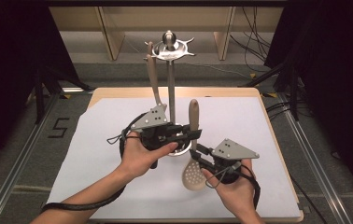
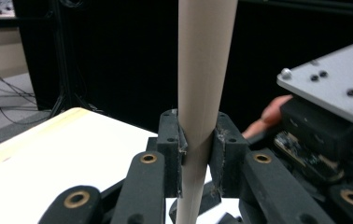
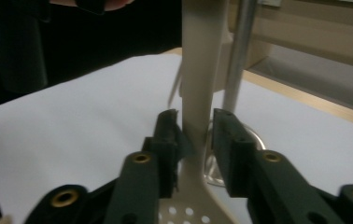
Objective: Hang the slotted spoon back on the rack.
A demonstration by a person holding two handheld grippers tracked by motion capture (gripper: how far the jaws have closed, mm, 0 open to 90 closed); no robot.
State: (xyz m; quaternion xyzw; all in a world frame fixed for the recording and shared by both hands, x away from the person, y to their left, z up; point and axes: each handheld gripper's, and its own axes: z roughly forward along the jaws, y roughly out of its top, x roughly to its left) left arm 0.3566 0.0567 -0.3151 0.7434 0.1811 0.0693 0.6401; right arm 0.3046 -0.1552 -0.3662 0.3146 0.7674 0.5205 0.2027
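A beige plastic slotted spoon (image 1: 192, 154) stands nearly upright over the white sheet on the table (image 1: 118, 196), its round perforated bowl down at about 6 o'clock of the handle and its rounded handle end up at 12 o'clock. The left gripper (image 1: 194, 134) is clamped on the handle — in the left gripper view (image 2: 198, 149) both black pads press against the beige shaft. The right gripper (image 1: 197, 154) reaches in from 4 o'clock, lower on the neck just above the bowl; in the right gripper view (image 3: 197, 140) one pad touches the neck while a gap shows at the other, so its jaws stand apart and loose. Just beside the spoon, at 10 o'clock, rises a chromed metal utensil stand (image 1: 170, 84) with a hooked crown, and a second beige utensil (image 1: 153, 79) hangs from it.
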